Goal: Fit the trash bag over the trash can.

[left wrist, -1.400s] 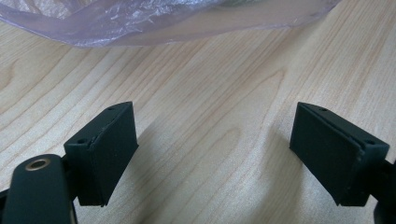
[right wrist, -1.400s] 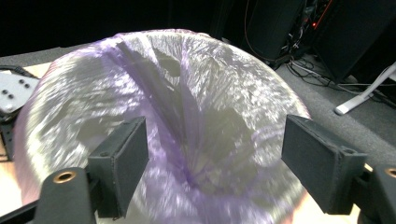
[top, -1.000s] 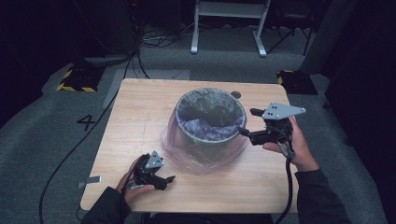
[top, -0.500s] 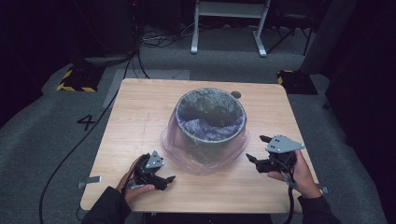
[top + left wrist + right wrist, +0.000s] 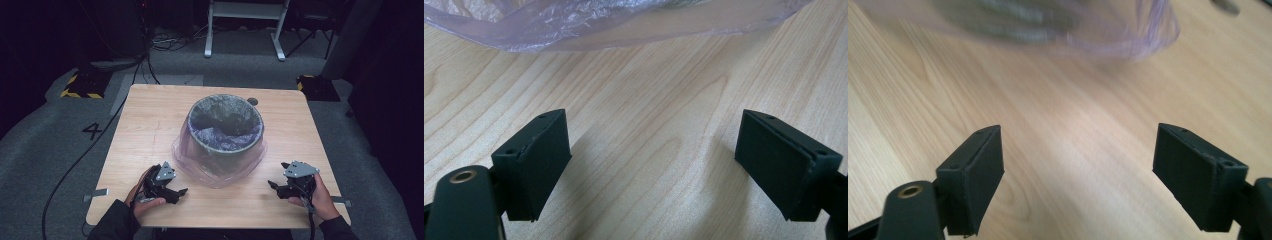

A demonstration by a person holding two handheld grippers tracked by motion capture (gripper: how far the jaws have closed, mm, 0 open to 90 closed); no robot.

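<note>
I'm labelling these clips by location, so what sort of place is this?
Probably a lab or studio set up for recording, not a home: a lone wooden table on grey carpet, a number four marked on the floor, black-and-yellow hazard-striped bases, and loose cables behind.

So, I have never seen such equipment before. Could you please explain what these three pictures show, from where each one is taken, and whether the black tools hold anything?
No machine works here: a person holds a hand tool with two jaws in each hand. The high view looks down on a wooden table from above the person's side. There the left gripper and the right gripper rest low near the table's front edge.

The other two pictures come from small cameras riding on the tools. In each, the tool's two black jaws rise from the bottom: the left gripper's view and the right gripper's view.

In the table's middle stands a grey bin lined with a thin purple plastic bag, whose loose edge spreads on the wood around the bin.

Both pairs of jaws stand wide apart with bare wood between them, so nothing is held.
</note>
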